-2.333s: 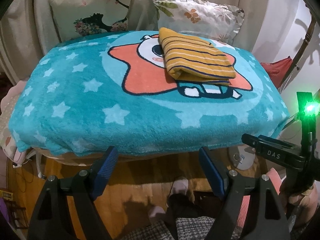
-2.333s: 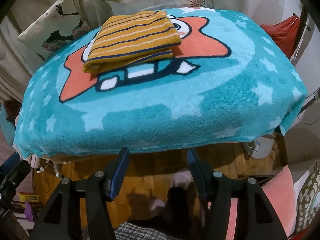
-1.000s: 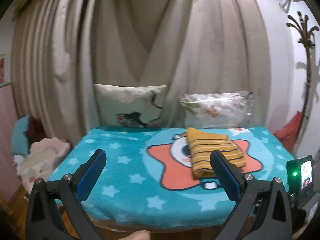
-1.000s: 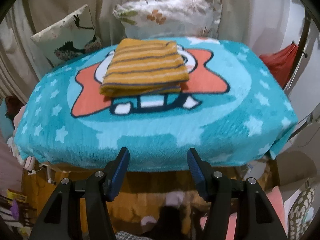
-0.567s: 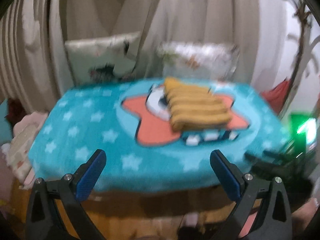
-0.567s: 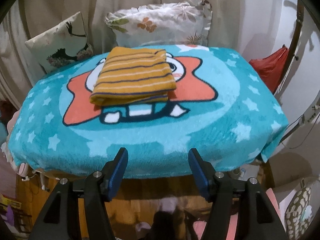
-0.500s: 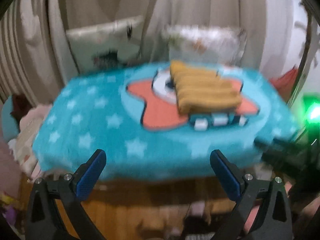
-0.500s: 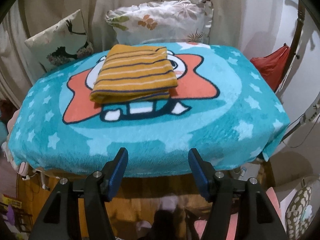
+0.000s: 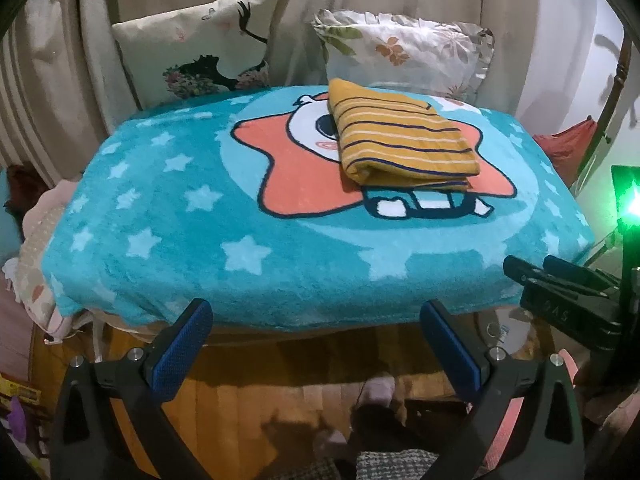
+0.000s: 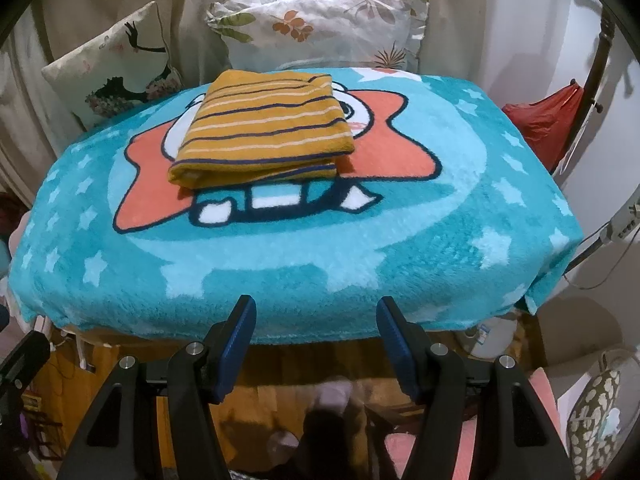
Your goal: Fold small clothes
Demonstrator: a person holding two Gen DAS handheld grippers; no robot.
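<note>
A mustard garment with navy and white stripes point(image 9: 400, 140) point(image 10: 264, 132) lies folded into a thick rectangle on the teal star-print blanket point(image 9: 168, 216) point(image 10: 400, 240), on top of its orange star picture. My left gripper point(image 9: 316, 320) hangs open off the blanket's near edge, above the floor, with nothing between its blue pads. My right gripper point(image 10: 316, 316) is open too, at the same near edge, also holding nothing. Both stand well short of the garment. In the left wrist view the right gripper's black body point(image 9: 568, 304) shows at the right edge.
Two printed cushions point(image 9: 200, 60) point(image 10: 320, 20) lean against beige curtains behind the blanket. A red bag point(image 10: 548, 120) hangs at the right beside a dark pole. Wooden floor point(image 9: 248, 392) and a person's feet lie below the blanket's front edge. A green light point(image 9: 628, 208) glows at right.
The left wrist view has tipped down from the curtains to the blanket and floor, and the blur is gone. The right gripper's view is almost the same. The garment has not moved.
</note>
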